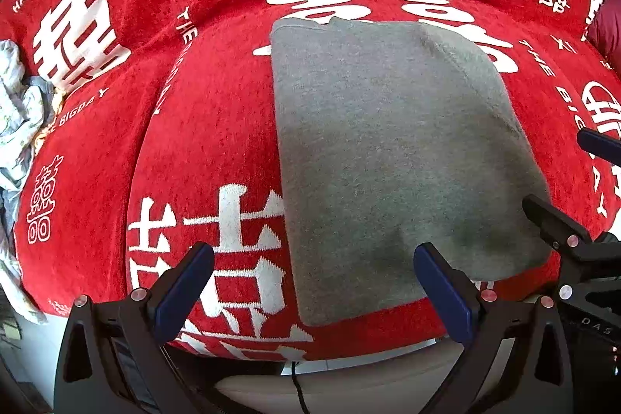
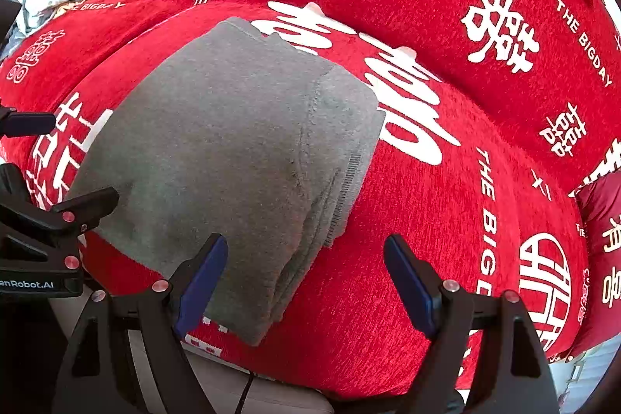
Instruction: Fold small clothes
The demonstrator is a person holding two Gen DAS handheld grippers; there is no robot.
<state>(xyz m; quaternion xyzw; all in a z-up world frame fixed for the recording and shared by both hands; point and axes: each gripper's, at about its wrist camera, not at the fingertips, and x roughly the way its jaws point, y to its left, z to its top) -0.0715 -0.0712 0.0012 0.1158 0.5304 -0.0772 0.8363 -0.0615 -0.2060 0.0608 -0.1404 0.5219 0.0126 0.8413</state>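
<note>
**Folded grey garment on a red wedding blanket, both claws spread and empty**

At the bottom of the left wrist view, the left gripper [image 1: 312, 288] stands with its two blue-padded fingers [image 1: 185, 291] wide apart, holding nothing. The right pad sits over the near edge of the grey garment; whether it touches the cloth cannot be told. At the bottom of the right wrist view, the right gripper [image 2: 304, 284] is likewise spread wide and empty, its left pad over the garment's near corner. The other tool's black body at the left edge of that view reads "enRobot.AI"; in the left wrist view, lower right, the letters "DAS" show on black plastic.

One folded grey knit garment [image 1: 392, 150] lies in the centre of both views, stacked in several layers, with ribbed edges showing on its right side in the right wrist view [image 2: 233, 158].

It rests on a red blanket [image 1: 217, 127] woven with white double-happiness characters, draped over a cushioned seat. White lettering reads "THE BIGDAY" and, in the upper left of the left view, "HAPPY WEDDI", cut off by the frame.

Farther off, one crumpled pale blue-white cloth heap [image 1: 17, 111] lies at the left edge, and one dark red pillow [image 2: 599, 251] with gold characters sits at the right.
</note>
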